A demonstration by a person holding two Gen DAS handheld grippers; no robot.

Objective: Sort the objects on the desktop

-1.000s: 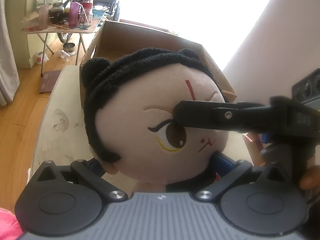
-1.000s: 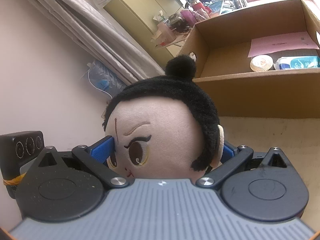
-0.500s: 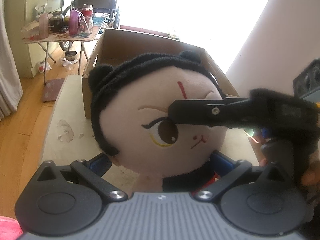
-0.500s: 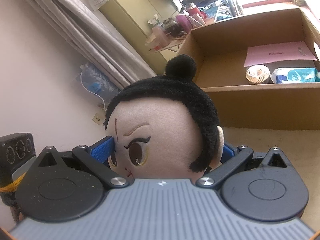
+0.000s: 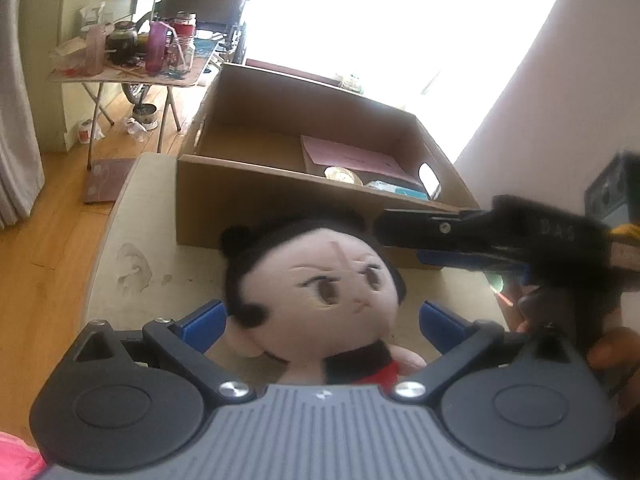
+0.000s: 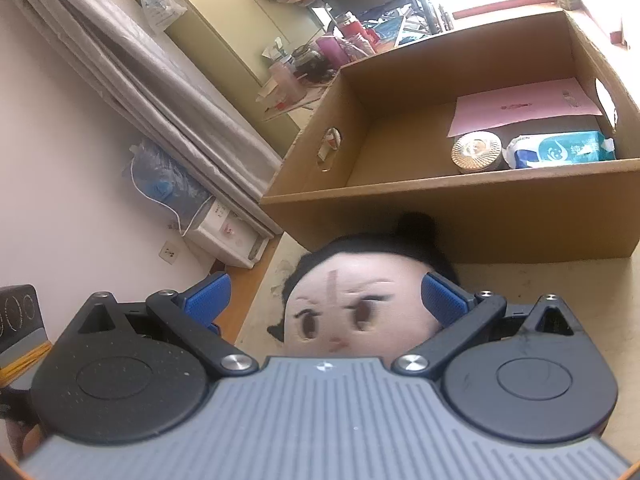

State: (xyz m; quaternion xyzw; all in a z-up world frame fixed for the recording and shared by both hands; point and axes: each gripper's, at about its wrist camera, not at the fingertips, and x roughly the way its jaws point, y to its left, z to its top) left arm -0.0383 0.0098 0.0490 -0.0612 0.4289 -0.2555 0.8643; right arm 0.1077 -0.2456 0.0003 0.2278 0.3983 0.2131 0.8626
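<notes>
Sitting on the tabletop (image 5: 132, 216) just before the cardboard box (image 5: 280, 200), the plush doll (image 5: 320, 292) lies between both released claws, left claw (image 5: 320, 320) and right claw (image 6: 324, 300), so regrasping and lifting it into the box seems next.

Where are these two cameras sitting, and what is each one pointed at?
Left wrist: sits on the left gripper, looking along its blue fingers at the plush doll and cardboard box; the right gripper crosses in from the right.
Right wrist: sits on the right gripper, looking over the doll's head into the box; its own blue fingers show.
Shared: doll, box, table.
</notes>
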